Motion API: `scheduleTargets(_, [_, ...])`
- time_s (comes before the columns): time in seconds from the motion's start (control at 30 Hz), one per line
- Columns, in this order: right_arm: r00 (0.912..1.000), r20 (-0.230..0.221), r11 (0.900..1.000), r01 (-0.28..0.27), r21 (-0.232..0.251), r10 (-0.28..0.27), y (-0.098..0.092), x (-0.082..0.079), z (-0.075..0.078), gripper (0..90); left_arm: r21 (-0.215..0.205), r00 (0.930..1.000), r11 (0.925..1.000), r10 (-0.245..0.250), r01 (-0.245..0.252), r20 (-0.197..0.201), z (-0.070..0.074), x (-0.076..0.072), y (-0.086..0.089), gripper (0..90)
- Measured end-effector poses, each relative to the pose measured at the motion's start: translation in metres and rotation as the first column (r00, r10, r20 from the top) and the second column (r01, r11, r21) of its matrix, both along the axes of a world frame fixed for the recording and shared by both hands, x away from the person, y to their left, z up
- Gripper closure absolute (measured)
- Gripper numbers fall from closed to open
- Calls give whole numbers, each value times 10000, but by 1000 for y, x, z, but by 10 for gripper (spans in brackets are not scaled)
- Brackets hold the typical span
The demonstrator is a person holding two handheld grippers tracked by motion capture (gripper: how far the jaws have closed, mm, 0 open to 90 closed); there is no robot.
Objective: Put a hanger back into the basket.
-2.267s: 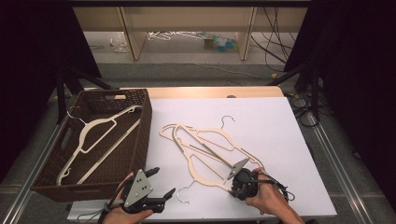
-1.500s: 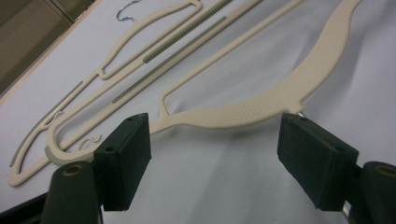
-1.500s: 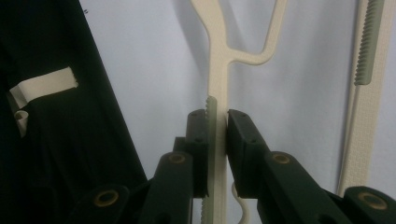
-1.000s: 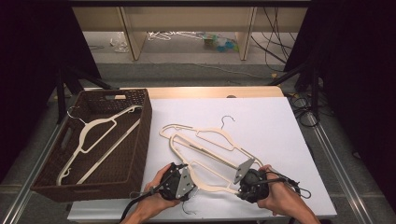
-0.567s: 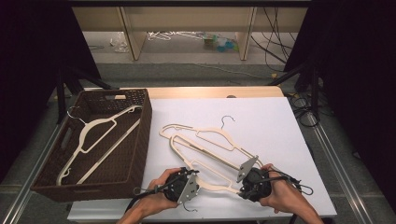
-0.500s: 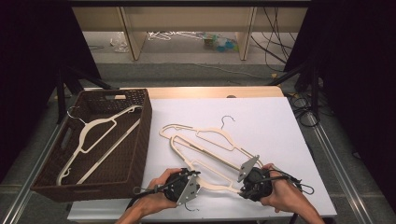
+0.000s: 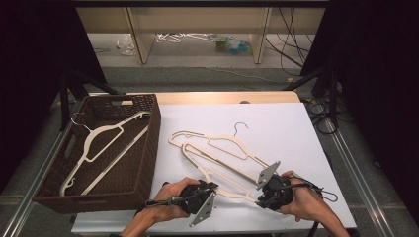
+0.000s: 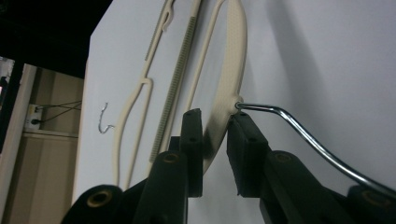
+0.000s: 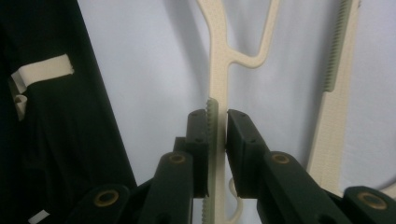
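Two cream hangers lie overlapping on the white table. Both grippers hold the nearer hanger. My left gripper is shut on its neck, just below where the metal hook enters; its jaws have just been closing with the neck between them. My right gripper is shut on that hanger's ridged bar near one end. The farther hanger lies loose behind, and its frame runs off beyond the left jaws.
A dark wicker basket stands at the table's left with a third cream hanger in it. Another ridged hanger bar lies just right of my right jaws. The table's front edge is close under both hands.
My left gripper has come from the front left corner by the basket to the near hanger and shut on its neck. The right gripper has kept its hold and hardly moved.
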State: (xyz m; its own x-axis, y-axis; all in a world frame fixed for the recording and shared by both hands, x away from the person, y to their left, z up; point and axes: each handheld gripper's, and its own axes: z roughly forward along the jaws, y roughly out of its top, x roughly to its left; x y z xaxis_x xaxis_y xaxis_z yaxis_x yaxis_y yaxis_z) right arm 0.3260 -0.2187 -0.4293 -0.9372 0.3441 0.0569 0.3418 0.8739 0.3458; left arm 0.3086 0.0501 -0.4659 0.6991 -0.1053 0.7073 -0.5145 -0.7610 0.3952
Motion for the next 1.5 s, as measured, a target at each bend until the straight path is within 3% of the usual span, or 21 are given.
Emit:
scheduleTargets(0.17, [9997, 131, 9986, 196, 482, -202, -7, 1, 9, 796, 37, 9993, 10000, -61, 59, 357, 13, 1, -4, 804])
scheduleTargets(0.33, [9926, 1022, 9937, 550, 972, -649, -10, 2, 21, 640, 245, 9996, 9997, -25, 18, 294, 26, 1, -7, 826])
scheduleTargets(0.43, [9854, 1490, 9912, 660, 1149, -829, -9, 0, 29, 549, 438, 9971, 9987, -291, 260, 709, 36, 2, -8, 842])
scheduleTargets(0.53, [9648, 2193, 9767, 1041, 1879, -1451, -7, -2, 38, 478, 347, 9945, 9989, -347, 314, 990, 46, 4, -8, 852])
scheduleTargets(0.57, [9591, 2323, 9713, 1130, 2092, -1616, -7, -3, 41, 446, 14, 9964, 10000, -61, 60, 847, 46, 3, -7, 853])
scheduleTargets(0.63, [9439, 2707, 9595, 1190, 2553, -1891, -7, -3, 46, 415, -47, 9960, 9999, 93, -89, 887, 52, 3, -5, 857])
scheduleTargets(0.7, [9273, 3032, 9442, 1235, 3052, -2193, -8, -3, 52, 383, 96, 9919, 9995, -313, 304, 1234, 62, 8, -6, 858])
scheduleTargets(0.73, [9214, 3137, 9371, 1220, 3270, -2294, -8, -3, 54, 378, -203, 9948, 9998, 101, -81, 1015, 62, 7, -3, 858])
scheduleTargets(0.83, [8988, 3569, 9182, 1090, 3808, -2547, -7, -6, 62, 366, -321, 9947, 9991, 306, -275, 983, 71, 10, -1, 858])
scheduleTargets(0.9, [8796, 3828, 8977, 1015, 4287, -2823, -7, -8, 69, 351, -394, 9935, 9965, 767, -735, 842, 75, 11, 2, 858])
scheduleTargets(1.0, [8732, 3863, 8746, 866, 4770, -2972, -8, -12, 78, 349, -670, 9913, 9919, 1125, -1080, 679, 86, 17, 5, 858])
scheduleTargets(1.03, [8646, 3977, 8674, 822, 4907, -3070, -9, -13, 80, 341, -814, 9908, 9896, 1233, -1185, 558, 90, 20, 7, 858])
scheduleTargets(1.07, [8597, 4012, 8598, 810, 5042, -3162, -8, -15, 82, 333, -972, 9896, 9864, 1371, -1323, 444, 95, 23, 8, 858])
scheduleTargets(1.1, [8619, 3985, 8568, 759, 5100, -3136, -8, -16, 83, 332, -1609, 9882, 9755, 1532, -1499, 79, 97, 26, 9, 858])
scheduleTargets(1.13, [8573, 4050, 8524, 713, 5181, -3178, -8, -18, 84, 330, -1859, 9854, 9679, 1694, -1693, -151, 102, 30, 10, 858])
scheduleTargets(1.2, [8548, 4066, 8457, 672, 5293, -3224, -7, -20, 85, 321, -1975, 9787, 9586, 2008, -2053, -427, 112, 36, 14, 858])
scheduleTargets(1.23, [8574, 4034, 8461, 666, 5289, -3197, -8, -21, 85, 321, -1703, 9754, 9604, 2163, -2204, -429, 120, 40, 18, 858])
scheduleTargets(1.27, [8533, 4048, 8426, 714, 5338, -3287, -7, -22, 84, 319, -2299, 9674, 9405, 2335, -2503, -984, 121, 43, 19, 858])
scheduleTargets(1.33, [8633, 3876, 8432, 770, 5320, -3234, -7, -22, 80, 308, -2615, 9530, 9195, 2597, -2934, -1557, 127, 48, 23, 858])
scheduleTargets(1.4, [8611, 3887, 8412, 789, 5349, -3279, -6, -22, 74, 307, -3030, 9345, 8914, 2773, -3369, -2233, 132, 51, 27, 858])
scheduleTargets(1.5, [8778, 3614, 8515, 926, 5162, -3146, -5, -22, 64, 303, -3430, 9058, 8577, 2759, -3830, -3216, 136, 54, 35, 858])
